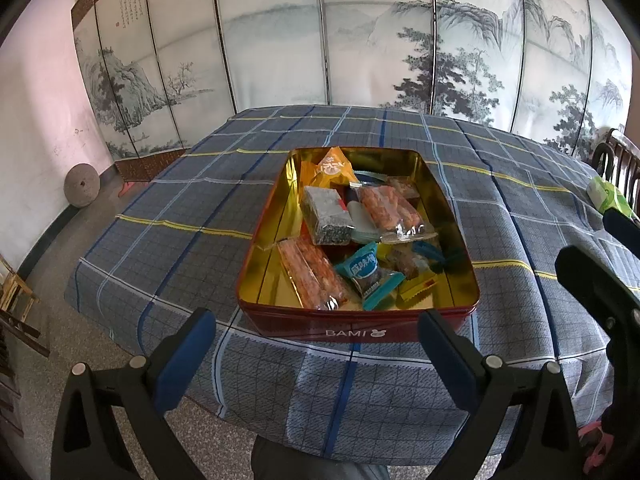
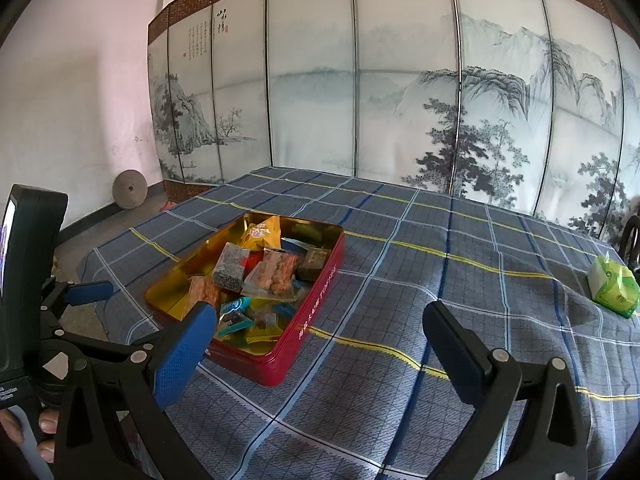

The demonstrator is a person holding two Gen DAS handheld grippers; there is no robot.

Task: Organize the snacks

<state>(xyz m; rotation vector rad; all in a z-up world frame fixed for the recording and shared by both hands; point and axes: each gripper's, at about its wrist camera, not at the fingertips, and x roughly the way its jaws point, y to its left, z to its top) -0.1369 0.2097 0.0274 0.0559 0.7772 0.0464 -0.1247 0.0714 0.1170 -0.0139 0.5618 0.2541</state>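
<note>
A red tin (image 1: 360,332) with a gold inside stands on the blue plaid tablecloth and holds several wrapped snacks: an orange packet (image 1: 330,166), a dark seeded bar (image 1: 326,216), clear packs of orange pieces (image 1: 390,210) and a teal candy (image 1: 366,274). My left gripper (image 1: 320,344) is open and empty, just in front of the tin's near wall. My right gripper (image 2: 316,332) is open and empty, right of the tin (image 2: 312,320). The left gripper (image 2: 88,292) also shows at the right wrist view's left edge.
A green and white packet (image 2: 612,284) lies on the cloth at the far right, also in the left wrist view (image 1: 606,196). A painted folding screen (image 1: 360,40) stands behind the table. A round stone (image 1: 82,184) leans on the left wall. A dark chair (image 1: 616,160) is at the right.
</note>
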